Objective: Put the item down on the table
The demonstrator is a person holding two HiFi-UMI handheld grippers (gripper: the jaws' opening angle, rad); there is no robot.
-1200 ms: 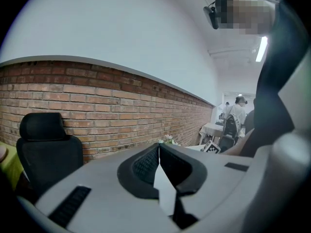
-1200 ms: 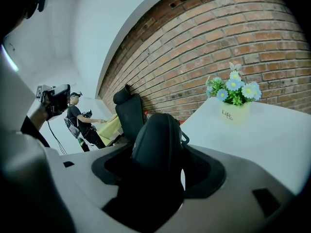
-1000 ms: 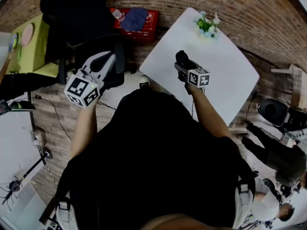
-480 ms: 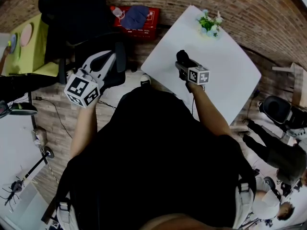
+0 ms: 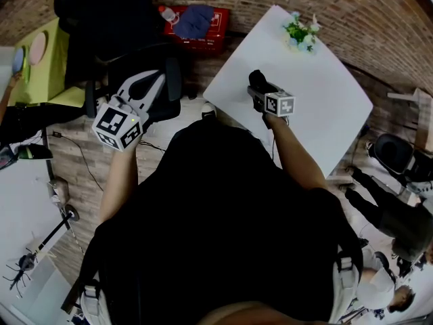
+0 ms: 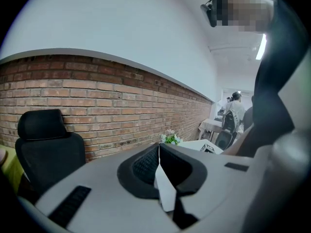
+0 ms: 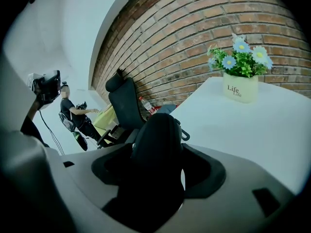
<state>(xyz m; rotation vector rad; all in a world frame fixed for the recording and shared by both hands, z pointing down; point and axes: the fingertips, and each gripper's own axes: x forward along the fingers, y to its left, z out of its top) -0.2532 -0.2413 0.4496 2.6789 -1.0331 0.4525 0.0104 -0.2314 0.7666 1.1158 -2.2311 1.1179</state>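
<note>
Nearest the camera is the person's dark torso (image 5: 223,229), a bare forearm reaching out on each side; the left gripper (image 5: 150,80) is held out to the left over the floor, its fingers (image 6: 146,166) pressed together at the tips with nothing between them, pointing toward a black office chair (image 5: 101,26); the right gripper (image 5: 259,89) is held over the near edge of the white surface (image 5: 318,107), its fingers clamped on the item (image 7: 156,140), a dark rounded thing whose kind cannot be made out; the item sits between the fingers above the white top, and no view shows whether its underside touches; beyond it the white top runs bare to a cream pot of blue and white flowers (image 7: 240,84) standing near the far corner; to the left of that corner a red crate (image 5: 213,26) with a blue cloth (image 5: 193,20) on it lies on the floor; behind everything runs a brick wall (image 6: 97,96).
</note>
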